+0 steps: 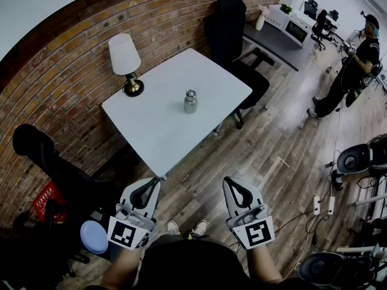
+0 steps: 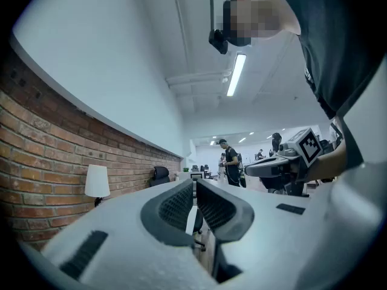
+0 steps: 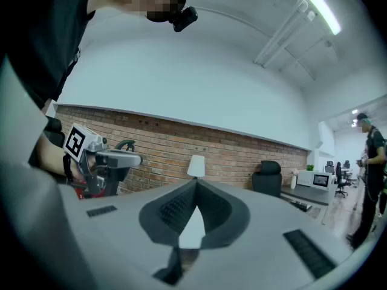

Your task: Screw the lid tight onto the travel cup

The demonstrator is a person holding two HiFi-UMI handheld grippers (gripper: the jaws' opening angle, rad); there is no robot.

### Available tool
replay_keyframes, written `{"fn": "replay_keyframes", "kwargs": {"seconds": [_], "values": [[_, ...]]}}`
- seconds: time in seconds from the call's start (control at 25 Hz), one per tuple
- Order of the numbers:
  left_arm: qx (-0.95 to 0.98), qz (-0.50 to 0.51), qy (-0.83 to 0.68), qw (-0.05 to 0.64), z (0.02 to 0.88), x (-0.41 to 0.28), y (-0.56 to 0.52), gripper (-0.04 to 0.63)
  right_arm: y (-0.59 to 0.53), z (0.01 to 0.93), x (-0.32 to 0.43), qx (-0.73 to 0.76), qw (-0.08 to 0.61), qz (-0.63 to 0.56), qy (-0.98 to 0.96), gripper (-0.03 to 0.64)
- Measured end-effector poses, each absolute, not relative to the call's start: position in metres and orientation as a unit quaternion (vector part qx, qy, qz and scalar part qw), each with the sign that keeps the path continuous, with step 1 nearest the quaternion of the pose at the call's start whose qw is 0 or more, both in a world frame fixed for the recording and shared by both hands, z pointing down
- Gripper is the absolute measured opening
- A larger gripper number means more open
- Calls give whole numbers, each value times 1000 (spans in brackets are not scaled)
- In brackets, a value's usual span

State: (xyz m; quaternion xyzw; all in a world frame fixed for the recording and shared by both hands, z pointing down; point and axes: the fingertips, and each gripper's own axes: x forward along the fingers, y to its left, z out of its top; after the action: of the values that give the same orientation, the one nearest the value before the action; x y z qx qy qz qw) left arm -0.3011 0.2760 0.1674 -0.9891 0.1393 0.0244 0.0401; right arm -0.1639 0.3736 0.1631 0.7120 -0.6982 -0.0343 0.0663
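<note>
We are holding the left tongs (image 1: 151, 186) nearly pressed together and the right tongs (image 1: 234, 186) fully together, both gripping nothing; we are carrying them low at our waist, short of the bench (image 1: 158, 139), likely because the reach is not yet begun; the travel cup (image 1: 190, 102) is standing upright mid-bench, well apart from them, its lid (image 1: 191, 93) seemingly sitting on top; the lamp (image 1: 125, 62) is standing clear of it, leaving room for approach.

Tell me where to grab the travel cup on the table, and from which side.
Grip the travel cup round its cylindrical body, below the lid, coming in level from the near table edge. It stands upright in open space, the lamp well off, and a body grip probably leaves the lid free to turn.
</note>
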Motion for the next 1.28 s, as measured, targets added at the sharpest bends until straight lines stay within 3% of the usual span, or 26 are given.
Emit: {"fn": "replay_keyframes", "kwargs": {"seconds": [0.16,1.28], "values": [[-987,45,136,67,159,-296,274,37,376,165,-158,714,72,-35,-696,12],[-981,32,180,65,173,-224,256,38,387,199,-70,710,45,-1,-703,12]]}}
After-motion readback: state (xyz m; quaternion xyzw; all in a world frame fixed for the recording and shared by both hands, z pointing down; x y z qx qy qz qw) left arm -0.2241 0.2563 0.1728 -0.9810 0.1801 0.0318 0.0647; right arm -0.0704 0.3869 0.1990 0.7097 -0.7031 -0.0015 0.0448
